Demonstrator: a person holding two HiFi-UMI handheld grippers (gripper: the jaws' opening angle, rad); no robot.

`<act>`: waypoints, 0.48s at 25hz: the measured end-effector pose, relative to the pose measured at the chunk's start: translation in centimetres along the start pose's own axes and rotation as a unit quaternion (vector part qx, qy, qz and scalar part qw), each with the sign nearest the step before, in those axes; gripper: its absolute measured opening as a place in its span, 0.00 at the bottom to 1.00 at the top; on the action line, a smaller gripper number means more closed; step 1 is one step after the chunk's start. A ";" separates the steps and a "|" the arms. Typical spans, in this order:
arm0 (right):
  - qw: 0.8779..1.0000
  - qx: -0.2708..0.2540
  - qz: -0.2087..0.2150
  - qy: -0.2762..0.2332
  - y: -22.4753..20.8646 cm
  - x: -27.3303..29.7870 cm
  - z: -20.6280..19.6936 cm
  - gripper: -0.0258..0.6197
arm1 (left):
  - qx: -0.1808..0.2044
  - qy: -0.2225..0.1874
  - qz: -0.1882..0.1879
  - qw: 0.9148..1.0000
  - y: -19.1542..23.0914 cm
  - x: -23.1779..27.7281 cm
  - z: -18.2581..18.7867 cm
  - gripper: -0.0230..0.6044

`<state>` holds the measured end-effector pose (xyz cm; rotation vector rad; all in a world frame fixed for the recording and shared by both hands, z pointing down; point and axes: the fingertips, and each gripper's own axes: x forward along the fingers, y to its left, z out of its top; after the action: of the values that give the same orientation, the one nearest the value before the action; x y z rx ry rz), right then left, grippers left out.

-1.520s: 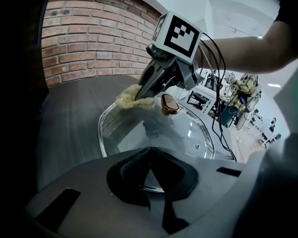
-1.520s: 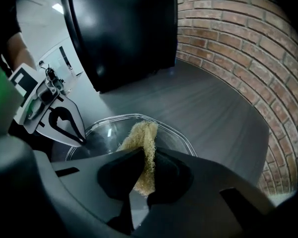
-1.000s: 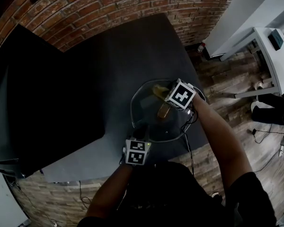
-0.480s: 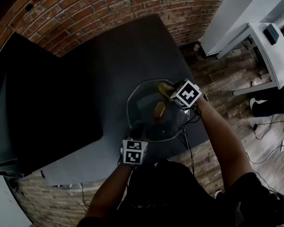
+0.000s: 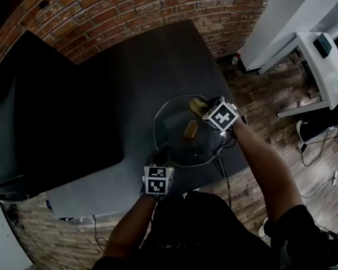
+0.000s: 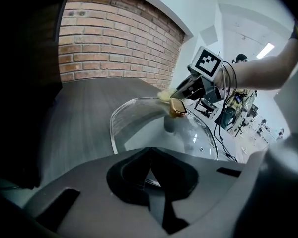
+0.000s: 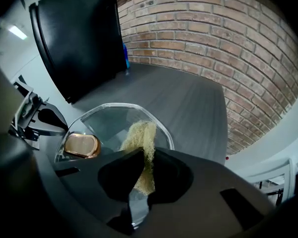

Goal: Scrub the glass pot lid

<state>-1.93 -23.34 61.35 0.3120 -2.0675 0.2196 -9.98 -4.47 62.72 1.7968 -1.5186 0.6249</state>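
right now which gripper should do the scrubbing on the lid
Right. The right gripper is shut on the scrubber over the lid; the left gripper only clamps its near rim.

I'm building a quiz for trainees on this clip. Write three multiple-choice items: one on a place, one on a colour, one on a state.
1. Where is the scrub pad?
A. in a bucket
B. at the glass lid, in the right tongs
C. on a shelf

2. The lid's knob is:
A. blue
B. white
C. copper-gold

3. The left tongs are:
A. shut on the lid's rim
B. wide open
C. holding the pad

Answers: 1 B, the pad sits between the right jaws over the glass; 2 C, it gleams copper; 3 A, the jaws meet on the rim.
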 end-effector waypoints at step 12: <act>0.919 -0.371 0.134 -0.031 15.3 -1.3 9.0 0.12 | 0.019 0.009 0.002 1.000 0.2 -0.3 -1.7 0.09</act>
<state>-13.48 -11.16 55.42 -0.4342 -2.0875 -0.4190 -10.13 -3.02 63.65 1.8123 -1.5070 0.6754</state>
